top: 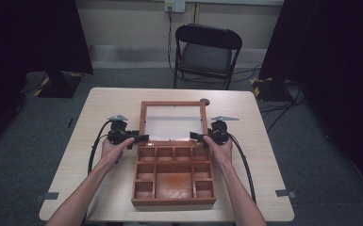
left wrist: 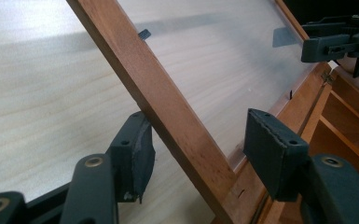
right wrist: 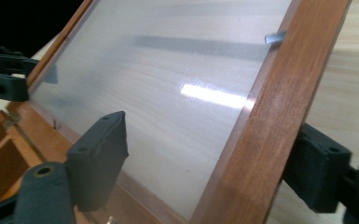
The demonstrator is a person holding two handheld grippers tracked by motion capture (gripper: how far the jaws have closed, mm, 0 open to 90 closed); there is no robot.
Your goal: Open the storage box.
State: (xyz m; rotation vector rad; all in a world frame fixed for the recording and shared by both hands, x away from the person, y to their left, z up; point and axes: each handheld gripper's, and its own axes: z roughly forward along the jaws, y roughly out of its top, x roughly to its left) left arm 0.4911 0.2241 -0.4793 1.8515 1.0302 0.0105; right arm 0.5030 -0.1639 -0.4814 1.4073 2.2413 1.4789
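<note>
A wooden box (top: 173,175) sits on the table (top: 99,108), close to the near edge, with its small compartments showing. Its lid (top: 172,121) is swung open and lies back flat toward the far edge (it is a wood frame around a clear pane).

The left gripper (top: 133,138) is at the lid's left rail, near the hinge side. In the left gripper view the rail (left wrist: 168,112) runs between its two jaws. One pad (left wrist: 142,149) looks to be touching the wood, but the other pad stands clear of it, so the jaws are spread and not pinching.

The right gripper (top: 199,136) is at the lid's right rail. In the right gripper view the rail (right wrist: 270,116) passes between the jaws, and the inner pad (right wrist: 103,154) is well off the wood over the pane. These jaws are spread too.
</note>
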